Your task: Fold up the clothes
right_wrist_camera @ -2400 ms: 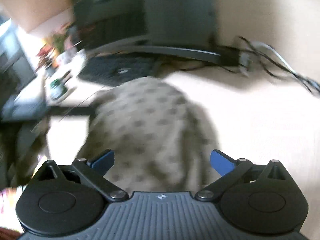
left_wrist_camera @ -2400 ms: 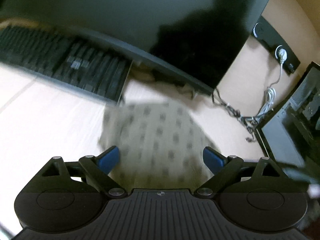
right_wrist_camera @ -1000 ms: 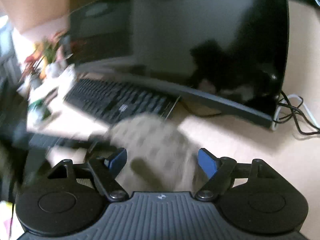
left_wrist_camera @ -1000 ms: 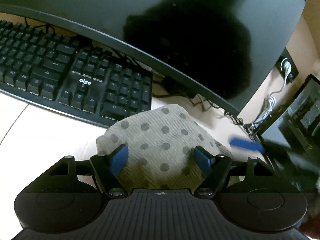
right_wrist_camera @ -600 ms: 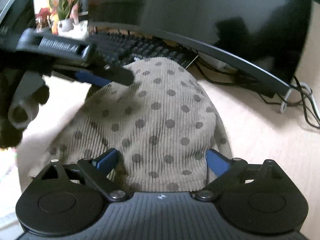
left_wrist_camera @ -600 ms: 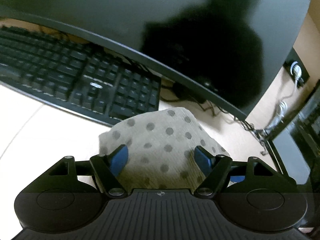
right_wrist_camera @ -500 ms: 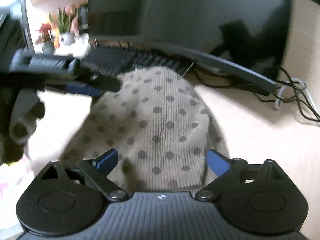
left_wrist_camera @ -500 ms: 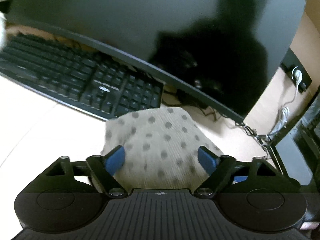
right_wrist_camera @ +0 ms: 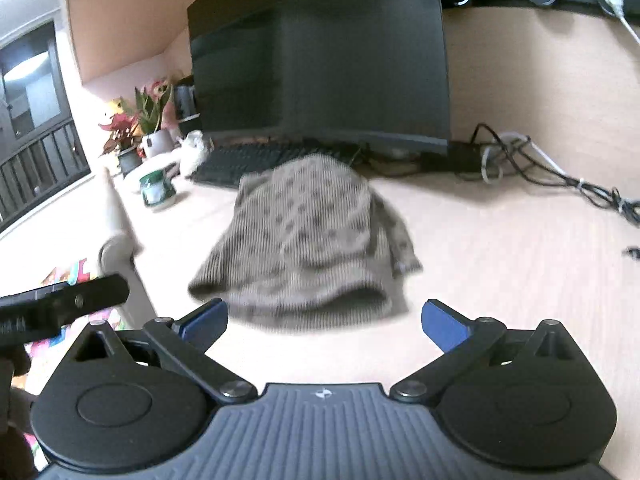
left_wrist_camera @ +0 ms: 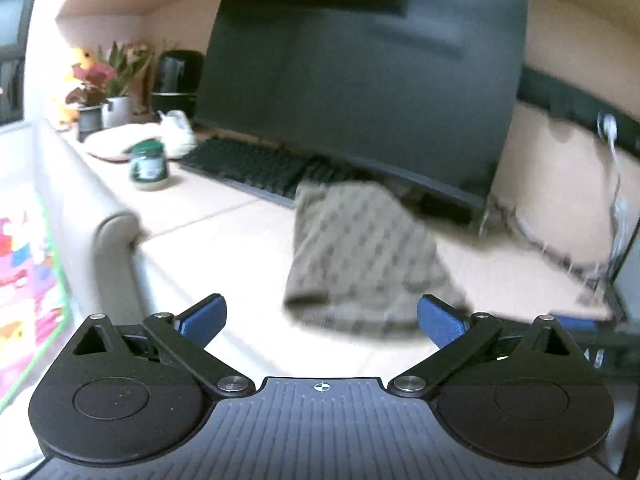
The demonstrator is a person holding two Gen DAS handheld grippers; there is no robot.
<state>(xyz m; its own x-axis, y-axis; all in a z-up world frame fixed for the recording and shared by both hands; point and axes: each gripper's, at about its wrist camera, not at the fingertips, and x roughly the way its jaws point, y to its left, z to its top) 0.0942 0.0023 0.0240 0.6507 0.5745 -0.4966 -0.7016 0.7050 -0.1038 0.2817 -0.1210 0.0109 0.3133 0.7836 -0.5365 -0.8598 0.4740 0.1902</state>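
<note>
A folded beige garment (right_wrist_camera: pixel 308 240) with dark dots is seen lying on the light wooden desk (right_wrist_camera: pixel 500 272), just in front of the black monitor (right_wrist_camera: pixel 320 60); its dots and ribbing are smeared by motion blur in both views, and its folded layers can only partly be made out at the near hem. The left gripper (left_wrist_camera: pixel 322 316) is held with its jaws spread wide and nothing between them, short of the garment's near edge; the right gripper (right_wrist_camera: pixel 324 316) is likewise spread and empty, just before the hem. The keyboard (left_wrist_camera: pixel 256 170), below the monitor, is partly hidden behind the garment; a green jar (left_wrist_camera: pixel 149 165) and potted flowers (left_wrist_camera: pixel 108 80) are seen left of the monitor, blurred; cables (right_wrist_camera: pixel 540 168) are tangled to its right, cut off at the frame's edge.
</note>
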